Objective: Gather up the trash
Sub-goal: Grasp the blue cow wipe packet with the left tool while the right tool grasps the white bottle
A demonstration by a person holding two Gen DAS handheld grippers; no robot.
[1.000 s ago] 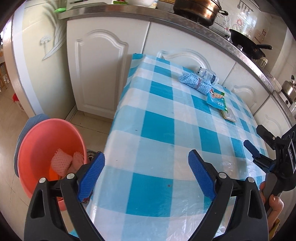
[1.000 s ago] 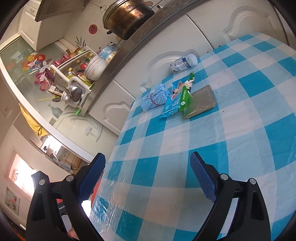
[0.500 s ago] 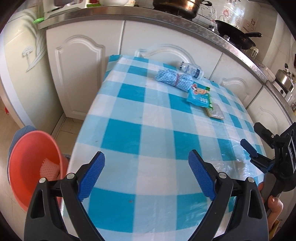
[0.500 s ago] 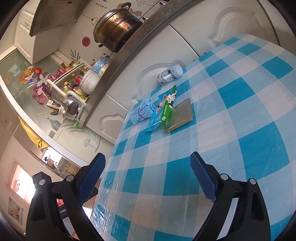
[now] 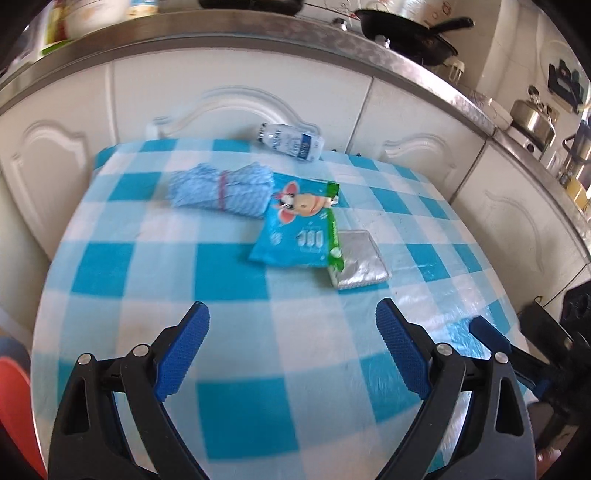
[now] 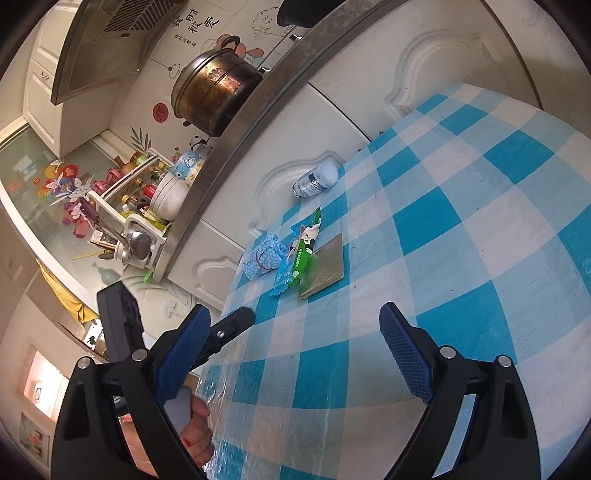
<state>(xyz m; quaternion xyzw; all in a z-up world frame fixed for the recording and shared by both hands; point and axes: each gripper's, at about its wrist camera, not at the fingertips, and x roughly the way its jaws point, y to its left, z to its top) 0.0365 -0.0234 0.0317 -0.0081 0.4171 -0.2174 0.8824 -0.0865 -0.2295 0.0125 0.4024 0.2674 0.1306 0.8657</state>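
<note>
Left gripper: black frame with blue ribbed pads [image 5: 291,354], jaws spread wide with nothing between them, held over the near part of the blue-and-white checked tablecloth [image 5: 229,266]
Right gripper: same black-and-blue build [image 6: 295,354], jaws also wide apart and empty, over the near edge of the cloth; in the left view it shows at the right border [image 5: 491,339]
Blue snack wrapper with a cartoon mouse and green strip [image 5: 299,225]: flat on the cloth, well ahead of both grippers
Silver foil square packet [image 5: 360,264]: just right of the wrapper, its edge tucked under the green strip
Blue-and-white patterned bundle tied with a red band [image 5: 221,192]: left of the wrapper, touching its top corner
Small clear plastic bottle with a blue label [image 5: 291,142]: lying on its side at the far edge, against the white cabinet doors [image 5: 240,88]
Red plastic basin [image 5: 14,413]: a sliver at the lower left, below table level
Hand [image 6: 195,428]: grips the left tool's handle, seen in the right view
Counter: dark frying pan [image 5: 406,31] and tarnished metal pot [image 6: 214,92] on the steel worktop
</note>
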